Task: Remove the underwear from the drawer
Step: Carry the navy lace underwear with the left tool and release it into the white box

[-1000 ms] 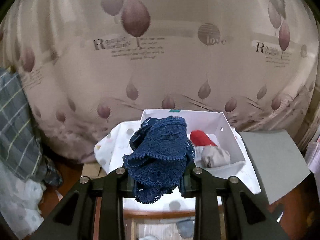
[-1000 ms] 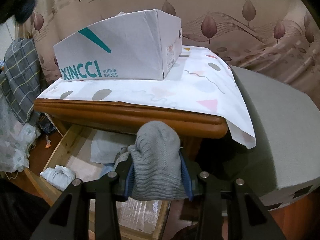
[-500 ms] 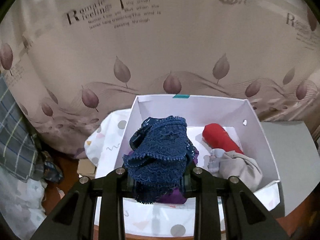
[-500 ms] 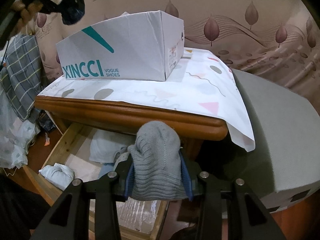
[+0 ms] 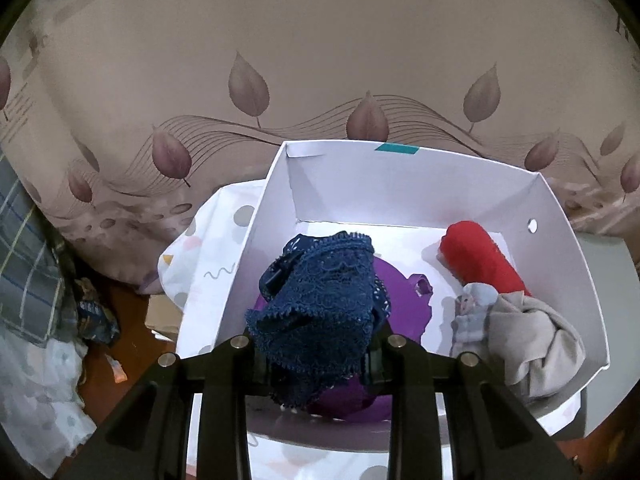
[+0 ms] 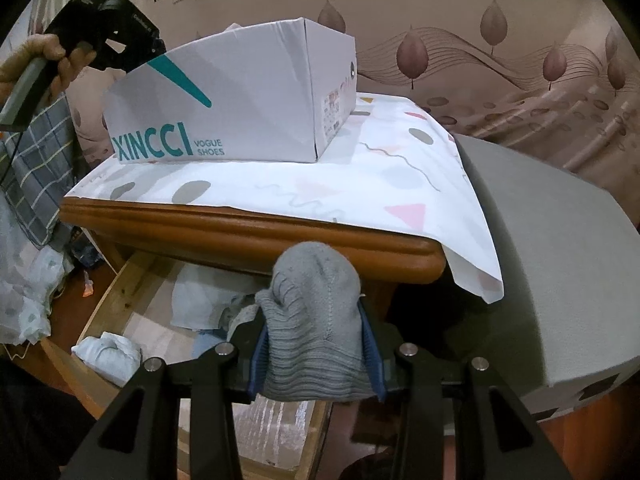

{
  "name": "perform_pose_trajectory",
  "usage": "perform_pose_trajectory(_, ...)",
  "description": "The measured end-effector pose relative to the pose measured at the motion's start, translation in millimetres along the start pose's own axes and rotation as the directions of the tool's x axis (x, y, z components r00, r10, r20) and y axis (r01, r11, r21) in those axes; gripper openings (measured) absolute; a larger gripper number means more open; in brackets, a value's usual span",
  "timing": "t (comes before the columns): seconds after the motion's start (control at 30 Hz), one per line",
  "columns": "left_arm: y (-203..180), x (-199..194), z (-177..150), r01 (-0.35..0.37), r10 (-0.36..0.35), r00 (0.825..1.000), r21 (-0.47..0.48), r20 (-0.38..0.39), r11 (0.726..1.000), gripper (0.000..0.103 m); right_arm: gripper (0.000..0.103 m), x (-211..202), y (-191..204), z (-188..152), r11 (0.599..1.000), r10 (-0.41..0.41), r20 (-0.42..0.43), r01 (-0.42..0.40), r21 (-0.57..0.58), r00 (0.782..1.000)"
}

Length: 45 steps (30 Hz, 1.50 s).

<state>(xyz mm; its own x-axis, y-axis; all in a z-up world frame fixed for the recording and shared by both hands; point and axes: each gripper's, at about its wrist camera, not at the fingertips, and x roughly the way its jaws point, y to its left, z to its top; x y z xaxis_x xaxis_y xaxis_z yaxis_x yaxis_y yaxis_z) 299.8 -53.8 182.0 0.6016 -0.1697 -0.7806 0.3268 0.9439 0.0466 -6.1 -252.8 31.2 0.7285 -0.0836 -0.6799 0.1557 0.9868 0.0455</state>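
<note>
My left gripper (image 5: 316, 352) is shut on dark blue lace underwear (image 5: 320, 304) and holds it over the open white shoe box (image 5: 400, 184). Inside the box lie a purple garment (image 5: 404, 308), a red roll (image 5: 480, 256) and a beige-grey bundle (image 5: 536, 336). My right gripper (image 6: 316, 364) is shut on a grey knitted garment (image 6: 316, 320), held in front of the wooden table edge (image 6: 248, 232) above the open wooden drawer (image 6: 116, 300). The left gripper also shows in the right wrist view (image 6: 108, 36), at the box's far left top.
The shoe box (image 6: 240, 96) stands on a patterned white cloth (image 6: 360, 184) over the table. White and blue clothes (image 6: 108, 352) lie in the drawer. A grey cushion (image 6: 540, 260) sits right. A plaid garment (image 6: 32, 168) hangs left. A leaf-printed curtain (image 5: 320, 60) is behind.
My left gripper has carried the blue underwear forward and down over the box, which now fills more of its view. My right gripper holds the grey garment almost still.
</note>
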Motion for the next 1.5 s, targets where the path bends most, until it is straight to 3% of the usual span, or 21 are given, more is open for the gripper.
perform_pose_trajectory(0.43,0,8,-5,-0.004,0.004,1.0,0.08,-0.005,0.997,0.038,0.04,2,0,0,1.0,-0.005,-0.006,0.005,-0.003,1.0)
perform_pose_trajectory(0.5,0,8,-6,-0.002,0.002,1.0,0.086,-0.004,0.996,0.042,0.04,2,0,0,1.0,-0.004,-0.006,0.004,-0.001,1.0)
perform_pose_trajectory(0.6,3,7,-5,-0.006,0.006,1.0,0.082,-0.002,0.997,0.065,0.04,2,1,0,1.0,-0.005,-0.007,0.005,-0.004,1.0)
perform_pose_trajectory(0.83,-1,-8,-6,-0.004,-0.004,0.998,0.139,0.061,0.99,0.081,0.041,5,2,-1,1.0,-0.012,-0.011,0.012,-0.012,1.0)
perform_pose_trajectory(0.97,1,-24,-5,0.046,-0.059,0.995,0.149,0.081,0.988,0.082,0.041,5,3,-1,1.0,-0.015,-0.012,0.015,-0.013,1.0)
perform_pose_trajectory(1.1,7,-47,-5,0.035,-0.056,0.989,0.153,0.136,0.988,0.083,0.041,6,4,-2,1.0,-0.02,-0.014,0.02,-0.017,1.0)
perform_pose_trajectory(1.37,41,-88,-19,0.099,-0.115,0.978,0.101,0.172,0.99,0.089,0.041,7,7,-3,0.999,-0.032,-0.017,0.032,-0.027,0.999)
perform_pose_trajectory(1.5,59,-108,-42,0.055,-0.068,0.976,0.068,0.206,0.996,0.09,0.041,7,7,-2,0.999,-0.034,-0.019,0.034,-0.017,0.999)
